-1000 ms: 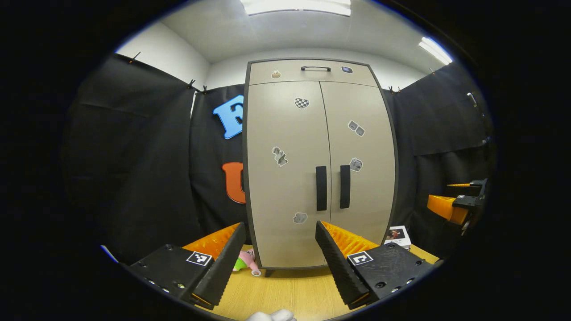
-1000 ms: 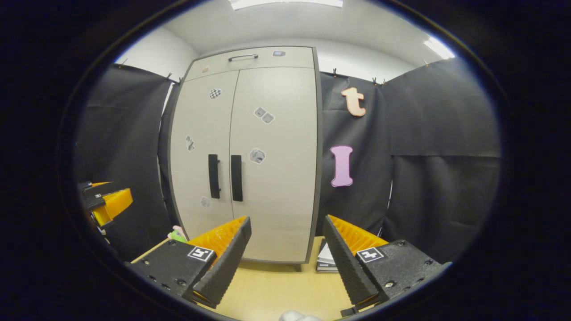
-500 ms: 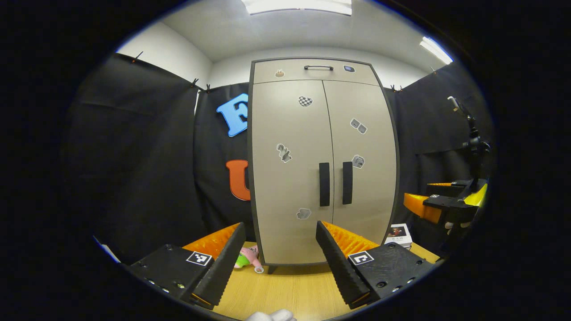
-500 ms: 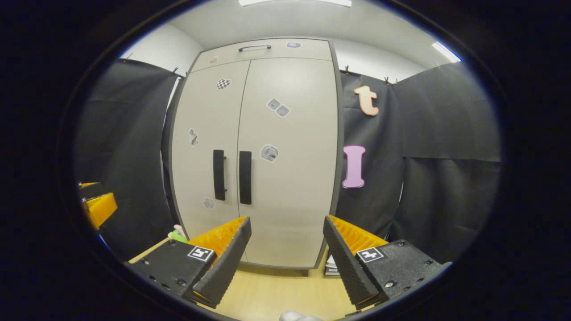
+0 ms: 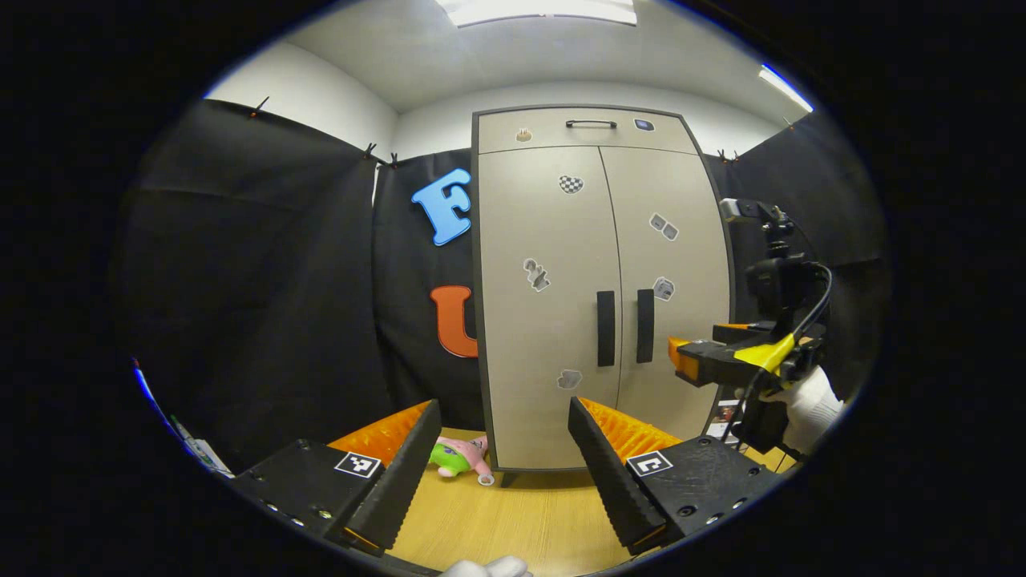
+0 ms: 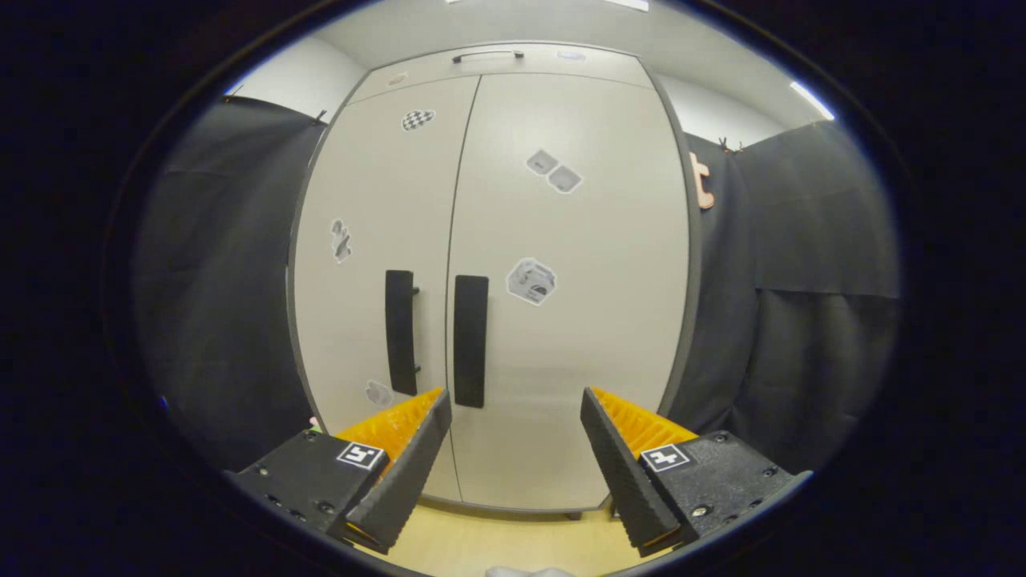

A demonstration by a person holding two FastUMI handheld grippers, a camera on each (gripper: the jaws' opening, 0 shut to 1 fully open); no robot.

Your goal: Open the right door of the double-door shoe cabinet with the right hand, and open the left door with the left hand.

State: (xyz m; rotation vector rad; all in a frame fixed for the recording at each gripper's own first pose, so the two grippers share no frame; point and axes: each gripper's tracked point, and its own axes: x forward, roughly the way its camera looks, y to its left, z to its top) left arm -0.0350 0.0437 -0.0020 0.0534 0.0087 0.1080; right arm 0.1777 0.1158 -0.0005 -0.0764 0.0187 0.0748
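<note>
The beige double-door shoe cabinet [image 5: 553, 240] stands on the wooden surface with both doors shut. Two dark vertical handles sit side by side at the middle seam: the left door handle [image 5: 606, 328] and the right door handle [image 5: 645, 326]. My left gripper [image 5: 503, 405] is open and empty, well back from the cabinet. My right gripper [image 6: 515, 394] is open and empty, close to the right door [image 6: 577, 264]. The right door handle [image 6: 470, 340] is just above its left finger. In the left gripper view, the right gripper [image 5: 697, 350] hovers in front of the right door, held by a white-gloved hand [image 5: 811, 405].
A pink and green plush toy [image 5: 458, 457] lies on the wooden surface [image 5: 521, 513] by the cabinet's left foot. A drawer front with a handle [image 5: 591, 124] tops the cabinet. Black cloth walls stand on both sides. Books [image 5: 725, 413] lie at the cabinet's right.
The right gripper has moved forward towards the cabinet, so the doors and handles look much larger. In the left gripper view it has come in front of the right door. The left gripper shifted slightly.
</note>
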